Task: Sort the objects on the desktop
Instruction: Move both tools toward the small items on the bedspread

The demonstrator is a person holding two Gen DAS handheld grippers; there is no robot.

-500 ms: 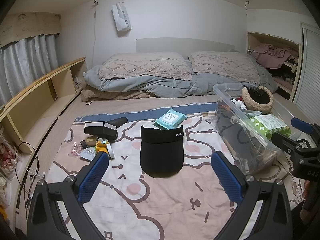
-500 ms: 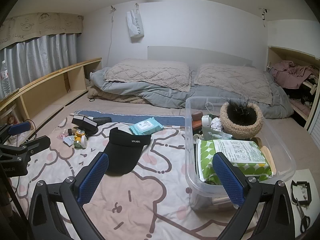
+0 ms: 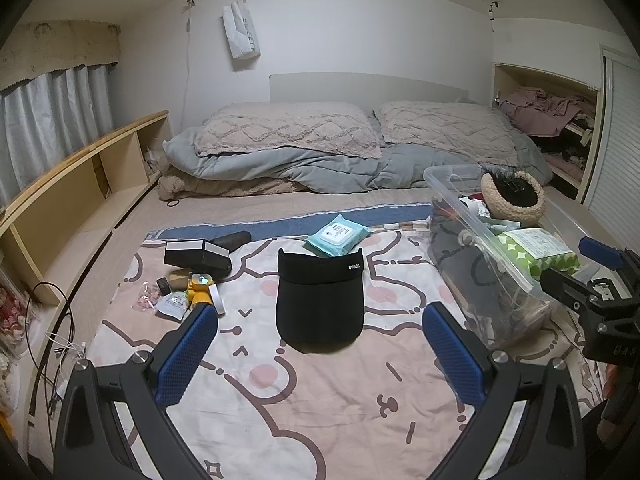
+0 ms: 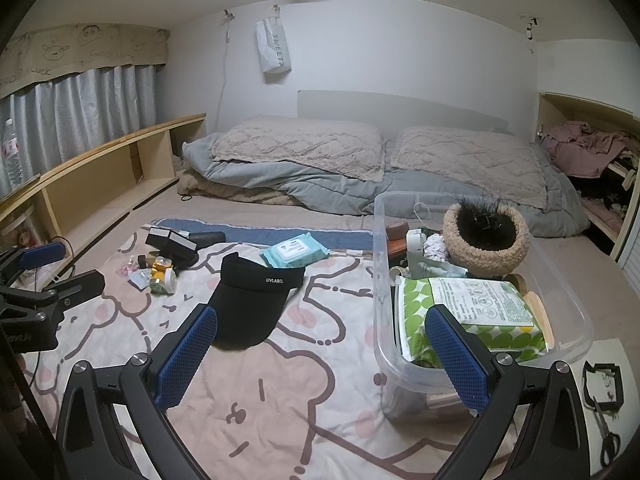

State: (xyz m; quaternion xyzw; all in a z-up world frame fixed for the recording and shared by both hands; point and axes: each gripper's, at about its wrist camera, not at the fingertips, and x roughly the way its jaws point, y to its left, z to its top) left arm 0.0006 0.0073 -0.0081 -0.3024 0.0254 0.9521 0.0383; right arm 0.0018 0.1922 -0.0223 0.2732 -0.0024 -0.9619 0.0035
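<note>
Visor (image 3: 320,300) lies flat, brim toward the cameras, between both grippers' spread, empty fingers.

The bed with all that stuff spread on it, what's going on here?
A person is holding a gripper in each hand above the bed, and neither holds anything yet. The left gripper has its jaws wide open, aimed toward the black visor lying on the patterned blanket. The right gripper is open too, near the clear bin, which already holds a green pack and a woven basket. A blue wipes pack and a cluster of small items remain loose.
</note>
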